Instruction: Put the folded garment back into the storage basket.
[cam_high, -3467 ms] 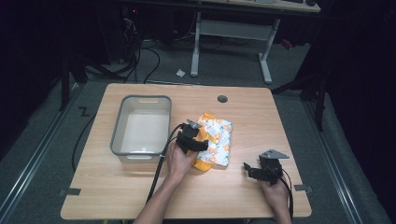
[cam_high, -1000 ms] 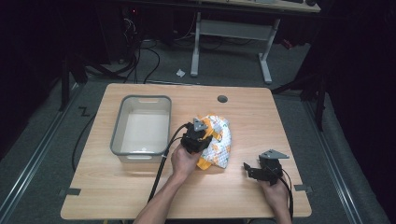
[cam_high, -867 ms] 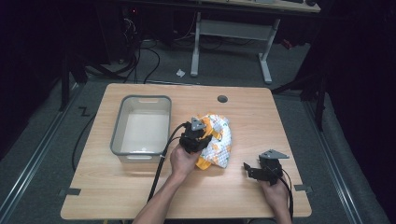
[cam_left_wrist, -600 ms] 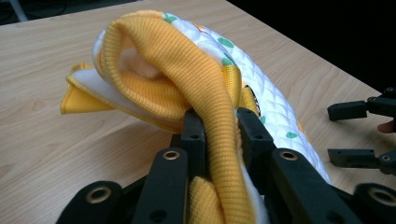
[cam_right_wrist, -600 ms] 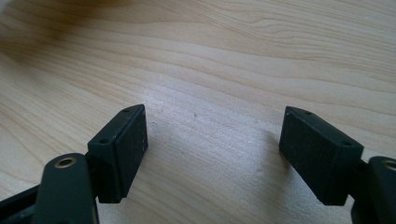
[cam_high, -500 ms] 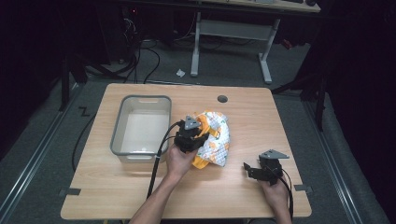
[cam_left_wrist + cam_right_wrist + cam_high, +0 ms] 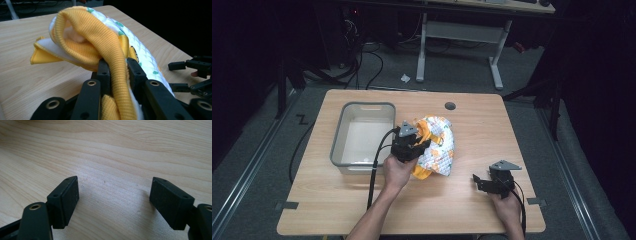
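A small white quilted garment (image 7: 438,146) with yellow ribbed trim and a printed pattern lies bunched at the middle of the wooden table (image 7: 337,205). My left gripper (image 7: 416,146) is shut on its yellow ribbed edge (image 7: 112,52), and the cloth is lifted and folded over above the tabletop. In the left gripper view the trim is pinched between the two black jaws of the left gripper (image 7: 117,67). My right gripper (image 7: 484,180) rests low at the table's front right, open, with bare wood between the fingers of the right gripper (image 7: 113,195).
A clear plastic bin (image 7: 343,145), empty inside, stands on the table just left of the garment. A round cable hole (image 7: 450,106) sits near the far edge. The left gripper's cable (image 7: 373,175) trails back along the forearm. Desk legs and floor cables lie beyond the table.
My left gripper has risen and drifted left toward the bin with the garment's edge in it, bunching the cloth. The right gripper has stayed where it was.
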Demonstrator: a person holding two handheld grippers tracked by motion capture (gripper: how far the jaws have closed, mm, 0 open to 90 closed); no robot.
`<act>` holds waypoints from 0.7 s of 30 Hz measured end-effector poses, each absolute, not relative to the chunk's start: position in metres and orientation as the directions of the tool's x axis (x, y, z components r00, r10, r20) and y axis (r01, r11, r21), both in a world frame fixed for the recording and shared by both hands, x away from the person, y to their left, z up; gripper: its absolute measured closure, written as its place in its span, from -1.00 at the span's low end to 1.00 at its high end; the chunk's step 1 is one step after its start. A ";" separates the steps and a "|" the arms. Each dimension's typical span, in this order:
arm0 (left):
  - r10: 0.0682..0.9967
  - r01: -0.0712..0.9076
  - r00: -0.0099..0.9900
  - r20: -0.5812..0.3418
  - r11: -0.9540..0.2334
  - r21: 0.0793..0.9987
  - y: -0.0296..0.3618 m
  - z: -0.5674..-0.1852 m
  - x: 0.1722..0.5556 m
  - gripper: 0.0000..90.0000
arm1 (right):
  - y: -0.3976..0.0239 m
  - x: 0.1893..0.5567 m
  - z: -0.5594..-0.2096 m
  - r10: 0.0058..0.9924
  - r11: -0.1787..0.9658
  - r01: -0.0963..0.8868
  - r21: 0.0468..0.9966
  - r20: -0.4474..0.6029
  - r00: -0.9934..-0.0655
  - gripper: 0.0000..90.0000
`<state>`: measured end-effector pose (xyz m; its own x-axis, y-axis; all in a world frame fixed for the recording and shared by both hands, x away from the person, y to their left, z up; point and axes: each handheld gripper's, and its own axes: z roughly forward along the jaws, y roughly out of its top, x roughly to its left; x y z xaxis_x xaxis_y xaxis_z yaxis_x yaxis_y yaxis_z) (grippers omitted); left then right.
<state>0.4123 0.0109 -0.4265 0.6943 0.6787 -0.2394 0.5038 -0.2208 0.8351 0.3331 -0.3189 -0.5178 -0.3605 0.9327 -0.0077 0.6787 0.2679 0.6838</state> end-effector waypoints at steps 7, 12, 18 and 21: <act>0.670 0.507 0.696 -0.259 -0.202 0.838 0.021 -0.419 0.412 0.67 | -0.319 0.333 -0.518 0.933 0.268 0.678 0.684 -0.008 -0.361 -0.47; 0.667 0.499 0.697 -0.262 -0.190 0.846 0.028 -0.411 0.411 0.67 | -0.319 0.333 -0.518 0.933 0.268 0.678 0.684 -0.008 -0.361 -0.48; 0.661 0.509 0.690 -0.295 -0.154 0.847 0.039 -0.407 0.412 0.67 | -0.319 0.333 -0.518 0.933 0.268 0.678 0.684 -0.008 -0.361 -0.47; 0.658 0.512 0.691 -0.300 -0.152 0.845 0.040 -0.406 0.412 0.67 | -0.319 0.333 -0.518 0.933 0.268 0.678 0.684 -0.008 -0.361 -0.47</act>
